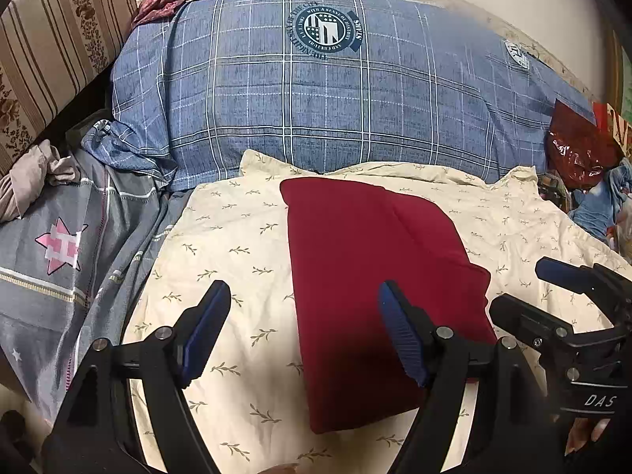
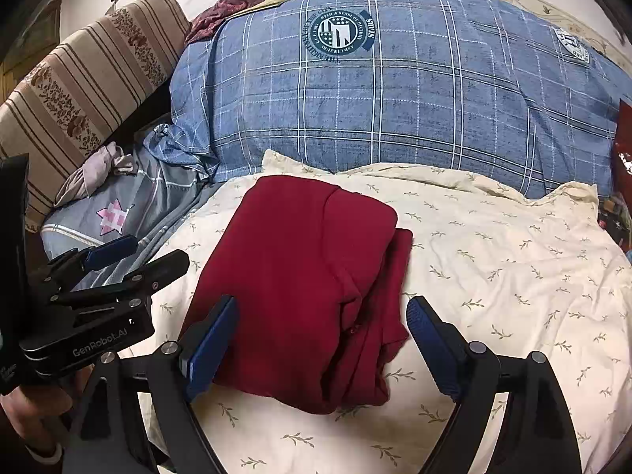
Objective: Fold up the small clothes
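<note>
Red cloth, a small shirt (image 2: pixel 300 288), lay on a bed with a cream sheet (image 2: pixel 493 276) that had little leaf prints. The shirt looked folded already into a neat long block, with one layer lying on top of another. A few bumps and a loose edge showed at the near right corner, so it may have needed a last pat or one more fold.

Both claws hung over the near end of the shirt. The left claw (image 1: pixel 304 331) was spread wide, and nothing was between its two blue pads; one pad sat over the sheet and the other over the shirt's left side. The right claw (image 2: pixel 322 345) was spread wide too. The shirt's near end showed between its pads, but they did not squeeze it.

Behind the shirt sat a big blue checked pillow (image 1: pixel 335 91). A grey blanket with a pink star (image 1: pixel 63 245) lay on the left, beside a striped cushion (image 1: pixel 51 47). I could not see any other small clothes waiting on the sheet. I think the folding of this shirt was nearly done.
</note>
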Demonstrator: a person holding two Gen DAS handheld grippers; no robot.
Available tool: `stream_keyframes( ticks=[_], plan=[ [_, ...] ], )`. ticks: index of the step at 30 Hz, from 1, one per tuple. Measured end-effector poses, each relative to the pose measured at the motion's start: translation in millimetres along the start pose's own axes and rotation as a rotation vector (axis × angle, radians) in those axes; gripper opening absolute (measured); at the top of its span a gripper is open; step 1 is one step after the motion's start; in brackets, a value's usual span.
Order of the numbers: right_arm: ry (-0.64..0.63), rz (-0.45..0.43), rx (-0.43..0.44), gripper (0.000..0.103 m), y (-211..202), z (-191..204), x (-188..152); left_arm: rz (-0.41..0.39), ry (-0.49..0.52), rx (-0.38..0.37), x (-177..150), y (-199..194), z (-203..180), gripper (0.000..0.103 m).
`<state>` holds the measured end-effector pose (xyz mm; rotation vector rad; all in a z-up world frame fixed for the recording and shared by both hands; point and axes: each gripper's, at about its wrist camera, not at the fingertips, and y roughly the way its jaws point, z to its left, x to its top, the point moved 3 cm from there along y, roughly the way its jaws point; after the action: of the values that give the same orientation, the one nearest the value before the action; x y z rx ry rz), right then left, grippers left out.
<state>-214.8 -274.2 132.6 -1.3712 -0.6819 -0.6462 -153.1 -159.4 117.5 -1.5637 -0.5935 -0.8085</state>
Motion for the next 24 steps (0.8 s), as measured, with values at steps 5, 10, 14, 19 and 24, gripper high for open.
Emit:
stream_keyframes(
  ticks=[5,10,14,19,24],
  plan=[
    [-0.003,0.009,0.006,0.088,3.8,-0.4,-0.3,0.002,-0.001,-0.001,-1.1,1.2,0.6,0.077],
    [0.001,0.02,0.007,0.088,7.0,-0.9,-1.4,0.009,-0.005,-0.009,-1.8,3.9,2.0,0.077],
    [0.003,0.021,0.007,0.088,7.5,-1.4,-1.8,0.013,-0.006,-0.012,-2.7,5.1,2.0,0.077],
    [0.003,0.024,0.006,0.088,8.0,-0.6,-2.2,0.013,-0.003,-0.009,-3.4,5.5,1.0,0.077],
    [-0.002,0.029,0.01,0.088,11.1,-0.6,-2.6,0.016,-0.005,-0.007,-3.8,6.8,2.1,0.077]
  ],
)
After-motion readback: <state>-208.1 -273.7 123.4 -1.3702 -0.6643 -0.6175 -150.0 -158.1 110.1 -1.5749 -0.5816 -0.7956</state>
